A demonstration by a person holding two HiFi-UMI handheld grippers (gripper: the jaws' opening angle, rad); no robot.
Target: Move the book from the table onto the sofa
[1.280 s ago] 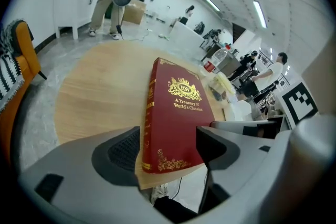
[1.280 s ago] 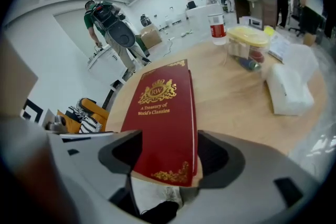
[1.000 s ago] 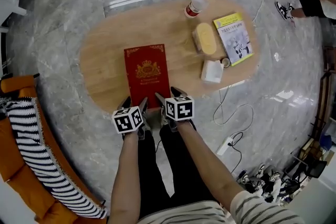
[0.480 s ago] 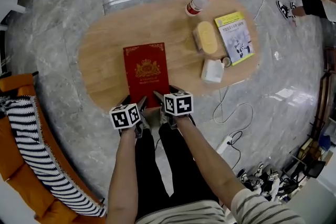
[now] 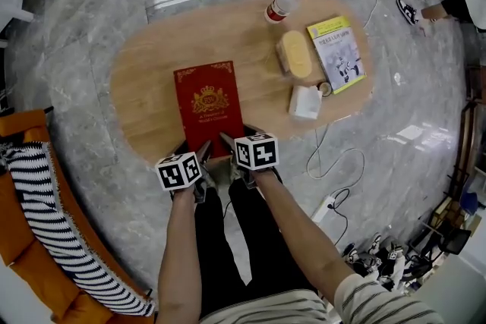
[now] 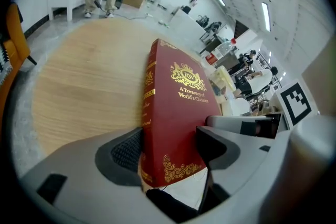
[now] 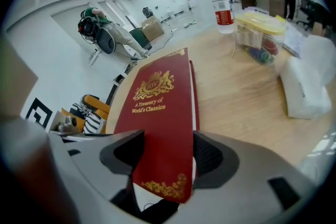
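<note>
A thick red book (image 5: 209,106) with gold print lies flat on the oval wooden table (image 5: 152,64), its near end at the table's front edge. My left gripper (image 5: 194,148) stands over the book's near left corner. In the left gripper view the book (image 6: 178,107) fills the wide gap between the jaws without visible pressing. My right gripper (image 5: 239,136) is at the near right corner, and its jaws are closing with the book (image 7: 163,107) between them. The orange sofa (image 5: 23,254) sits at the lower left.
To the right on the table are a red-capped bottle (image 5: 285,4), a yellow-lidded box (image 5: 295,55), a yellow-green book (image 5: 338,53) and a white packet (image 5: 306,102). A striped blanket (image 5: 45,193) lies on the sofa. A white cable (image 5: 334,163) runs over the floor at right.
</note>
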